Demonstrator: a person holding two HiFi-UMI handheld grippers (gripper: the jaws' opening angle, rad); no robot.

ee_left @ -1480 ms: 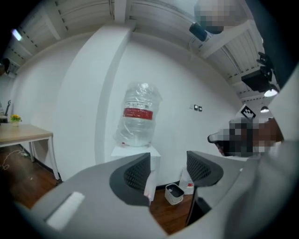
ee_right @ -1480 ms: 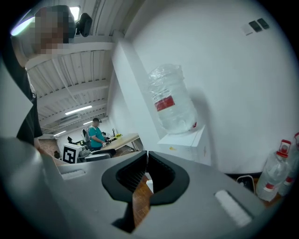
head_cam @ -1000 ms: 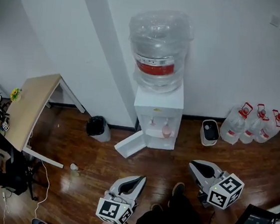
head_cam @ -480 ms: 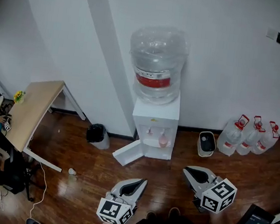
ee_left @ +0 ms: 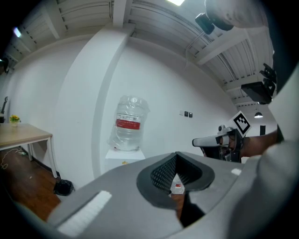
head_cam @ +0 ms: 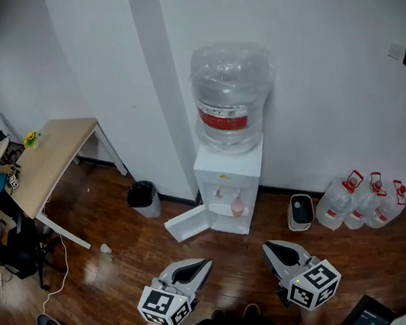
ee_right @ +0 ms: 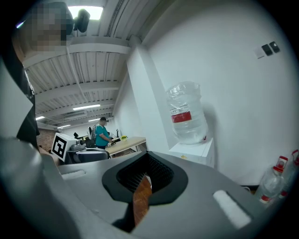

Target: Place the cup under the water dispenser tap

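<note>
Pink cup [head_cam: 238, 208] sits in the water dispenser [head_cam: 227, 170] alcove, well ahead of the left gripper [head_cam: 204, 263] and the right gripper [head_cam: 267, 245]. Both have jaws pressed together, holding nothing.

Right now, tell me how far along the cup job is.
Done, it seems: the pink cup stands under a tap of the water dispenser. In hand: nothing; the left gripper and right gripper are shut and empty, well back from it. Left: nothing that shows.

Wooden floor [head_cam: 128, 248] bears the water dispenser [head_cam: 224, 190], a black bin [head_cam: 143, 196] and three jugs [head_cam: 363, 205].
</note>
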